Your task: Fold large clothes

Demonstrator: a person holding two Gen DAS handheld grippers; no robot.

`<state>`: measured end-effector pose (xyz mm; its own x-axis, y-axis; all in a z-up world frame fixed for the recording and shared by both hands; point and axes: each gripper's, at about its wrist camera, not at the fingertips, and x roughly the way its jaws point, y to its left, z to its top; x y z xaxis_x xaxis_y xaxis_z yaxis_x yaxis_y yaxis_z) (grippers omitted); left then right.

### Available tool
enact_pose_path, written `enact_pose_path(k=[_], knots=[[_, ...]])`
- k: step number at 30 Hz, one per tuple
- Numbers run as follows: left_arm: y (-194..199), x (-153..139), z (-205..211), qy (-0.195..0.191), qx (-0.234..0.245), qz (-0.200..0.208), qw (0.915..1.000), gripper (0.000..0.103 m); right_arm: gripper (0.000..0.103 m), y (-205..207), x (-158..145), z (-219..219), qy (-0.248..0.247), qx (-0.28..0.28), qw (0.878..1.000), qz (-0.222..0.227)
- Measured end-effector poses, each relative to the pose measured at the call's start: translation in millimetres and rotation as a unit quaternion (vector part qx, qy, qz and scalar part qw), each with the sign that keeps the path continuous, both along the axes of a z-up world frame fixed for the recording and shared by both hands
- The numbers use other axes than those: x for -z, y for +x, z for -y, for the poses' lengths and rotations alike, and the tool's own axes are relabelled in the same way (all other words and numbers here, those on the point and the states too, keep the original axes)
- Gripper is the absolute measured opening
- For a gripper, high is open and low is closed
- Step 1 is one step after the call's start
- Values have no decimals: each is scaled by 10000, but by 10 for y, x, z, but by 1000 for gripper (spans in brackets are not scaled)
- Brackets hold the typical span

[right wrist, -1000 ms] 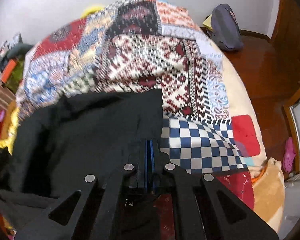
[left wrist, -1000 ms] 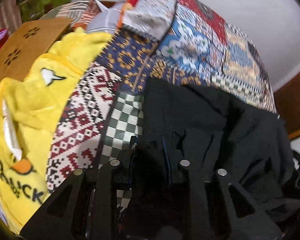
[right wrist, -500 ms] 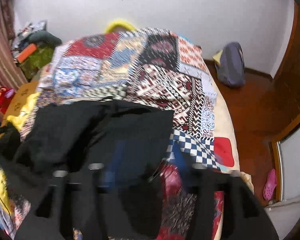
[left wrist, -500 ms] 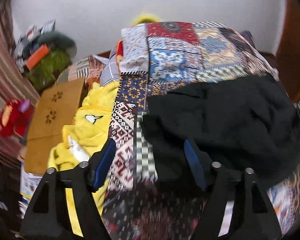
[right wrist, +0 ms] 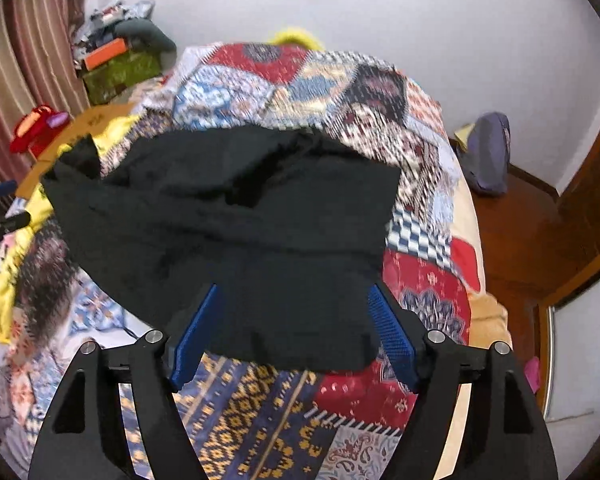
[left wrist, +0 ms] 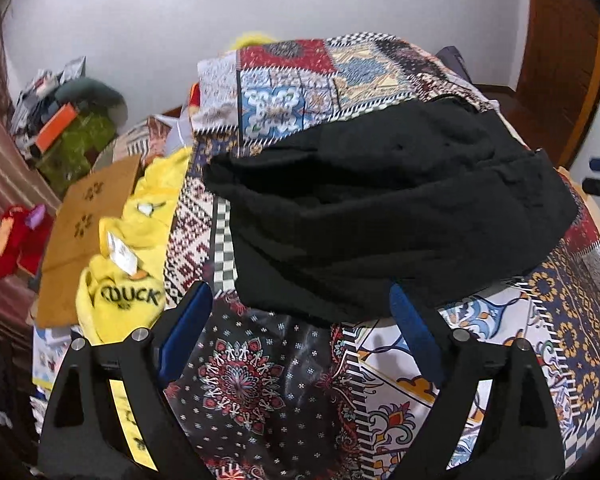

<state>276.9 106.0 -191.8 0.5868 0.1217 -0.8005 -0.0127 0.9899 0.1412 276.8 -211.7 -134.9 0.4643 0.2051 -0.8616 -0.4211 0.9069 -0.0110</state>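
A plain black garment [left wrist: 388,208] lies on a multicoloured patchwork bedspread [left wrist: 284,384] with floral, geometric and checkered patches. At nine o'clock sits a yellow plush [left wrist: 120,292] lettered in black.

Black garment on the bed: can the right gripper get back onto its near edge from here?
Probably yes. The right gripper, jaws opening and empty, hangs just above the black garment; nothing lies between.

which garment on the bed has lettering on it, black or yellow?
The yellow garment at the bed's left edge: it reads "DUCK" in black letters. The black garment spread mid-bed is plain.
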Motion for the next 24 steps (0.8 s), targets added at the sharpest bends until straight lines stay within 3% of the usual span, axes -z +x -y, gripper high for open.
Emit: enact_pose_path(k=[4, 9, 14, 17, 20, 22, 24], knots=[[122, 123, -102, -215, -105, -91, 9997, 90, 73, 169, 162, 255, 221, 357, 9987, -304], [254, 200, 14, -708, 177, -129, 9973, 90, 73, 527, 443, 536, 732, 856, 9907, -763], [401, 323, 192, -668, 245, -58, 9975, 90, 73, 827, 709, 661, 1638, 1028, 9752, -1073], [455, 361, 167, -833, 181, -60, 9963, 90, 72, 896, 869, 603, 1712, 984, 9728, -1212], [495, 365, 138, -985, 119, -109, 9950, 90, 54, 842, 856, 580, 1870, 923, 9714, -1135], [485, 339, 142, -933, 131, -142, 9954, 90, 34, 768, 766, 556, 1741, 874, 9763, -939], [445, 258, 165, -741, 171, -133, 9970, 90, 21, 688, 660, 526, 1499, 837, 9824, -737]])
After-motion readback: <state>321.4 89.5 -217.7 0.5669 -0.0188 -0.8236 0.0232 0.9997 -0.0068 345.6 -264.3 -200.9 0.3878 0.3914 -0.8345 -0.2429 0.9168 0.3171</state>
